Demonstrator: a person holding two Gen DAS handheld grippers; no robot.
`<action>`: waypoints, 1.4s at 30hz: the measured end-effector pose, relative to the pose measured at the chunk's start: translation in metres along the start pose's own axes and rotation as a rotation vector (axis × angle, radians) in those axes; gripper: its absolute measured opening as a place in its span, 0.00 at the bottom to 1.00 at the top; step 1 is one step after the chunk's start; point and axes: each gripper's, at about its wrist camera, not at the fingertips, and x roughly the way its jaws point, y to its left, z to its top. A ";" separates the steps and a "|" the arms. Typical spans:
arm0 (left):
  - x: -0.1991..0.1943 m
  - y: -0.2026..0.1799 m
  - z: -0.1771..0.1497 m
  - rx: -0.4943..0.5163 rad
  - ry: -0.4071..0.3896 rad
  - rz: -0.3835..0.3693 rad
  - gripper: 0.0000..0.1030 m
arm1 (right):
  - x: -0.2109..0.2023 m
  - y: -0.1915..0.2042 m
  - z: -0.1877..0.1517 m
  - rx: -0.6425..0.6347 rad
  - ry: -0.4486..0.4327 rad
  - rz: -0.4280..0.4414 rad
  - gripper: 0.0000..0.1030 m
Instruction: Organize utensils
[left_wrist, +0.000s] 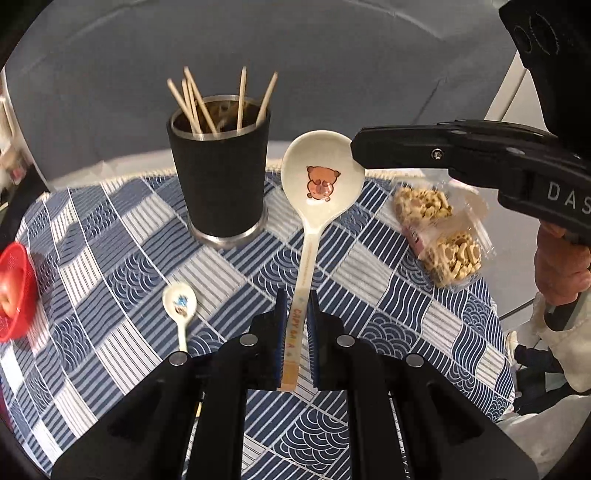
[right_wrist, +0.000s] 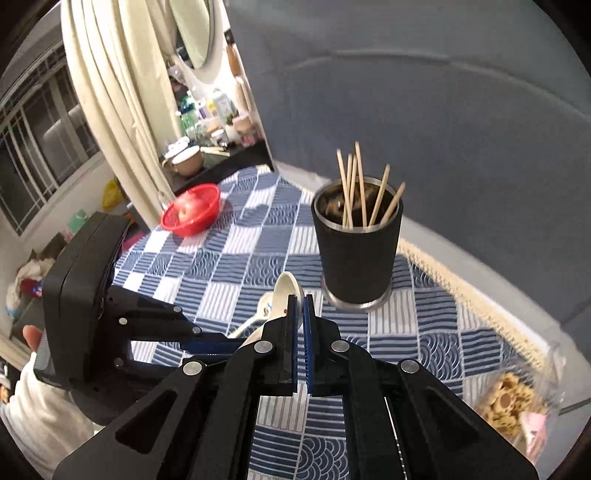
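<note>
Because the big spoon (left_wrist: 321, 177) looks like glazed ceramic or melamine, I judge it stiff, slick and top-heavy at the bowl, liable to chip if dropped. Nearest, the left tongs (left_wrist: 295, 339) clamp its flat handle near the end; farther along, the right tongs (left_wrist: 360, 151), shut, meet the bowl's right rim, steadying it above the table (left_wrist: 110, 236). Beyond stands the chopstick cup (left_wrist: 219, 177); a small spoon (left_wrist: 180, 302) lies near left.
</note>
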 end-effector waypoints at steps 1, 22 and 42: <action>-0.004 0.000 0.004 0.003 -0.005 0.007 0.09 | -0.007 0.001 0.005 -0.008 -0.017 -0.012 0.00; -0.004 0.018 0.013 0.043 0.049 0.018 0.21 | 0.030 -0.017 -0.029 0.113 0.105 0.033 0.12; 0.011 0.059 -0.084 -0.096 0.148 0.068 0.85 | 0.160 0.016 -0.105 0.154 0.497 0.033 0.50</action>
